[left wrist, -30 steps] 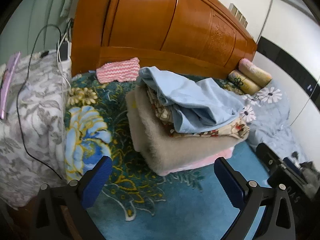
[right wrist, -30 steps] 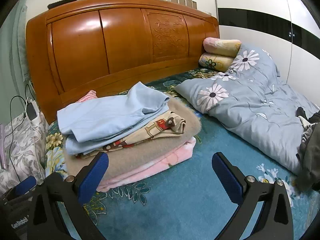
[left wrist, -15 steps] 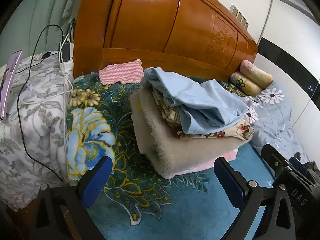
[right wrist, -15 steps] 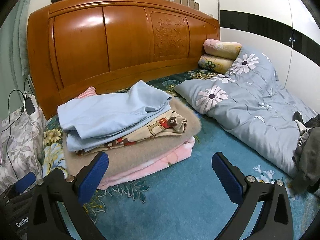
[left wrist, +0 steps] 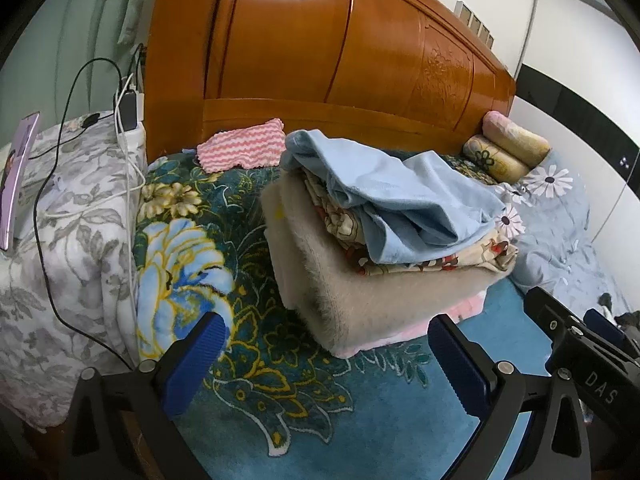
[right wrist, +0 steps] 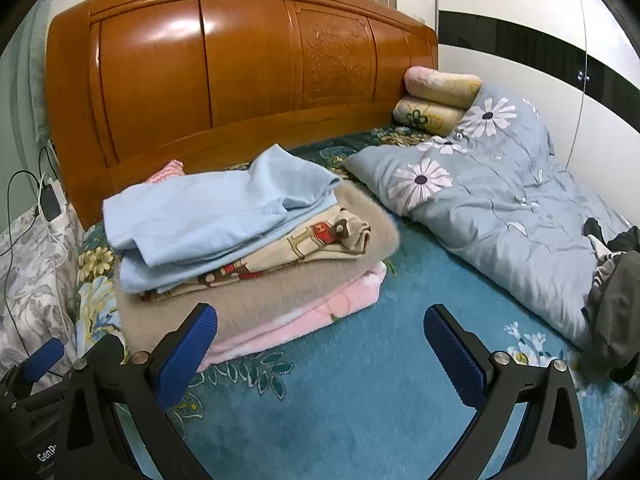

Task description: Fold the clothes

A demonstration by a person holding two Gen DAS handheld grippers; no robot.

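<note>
A stack of folded clothes lies on the bed's blue floral cover (right wrist: 360, 392). A light blue garment (left wrist: 396, 196) (right wrist: 208, 216) is on top, then a cartoon-print piece (right wrist: 308, 248), a beige fluffy blanket (left wrist: 360, 300) (right wrist: 260, 300) and a pink blanket (right wrist: 320, 312) at the bottom. My left gripper (left wrist: 328, 356) is open and empty, just in front of the stack. My right gripper (right wrist: 320, 340) is open and empty, in front of the stack's right corner. Dark unfolded clothes (right wrist: 616, 280) lie at the far right.
A wooden headboard (right wrist: 240, 68) stands behind the stack. A pink striped cloth (left wrist: 240, 152) lies by it. A grey flowered duvet (right wrist: 500, 200) and two rolled pillows (right wrist: 436, 100) are at the right. A covered bedside table (left wrist: 60, 220) with cables and a charger is at the left.
Both grippers have drawn back slightly and shifted; the stack sits a little further right in the left wrist view. Both grippers stay open and empty.
</note>
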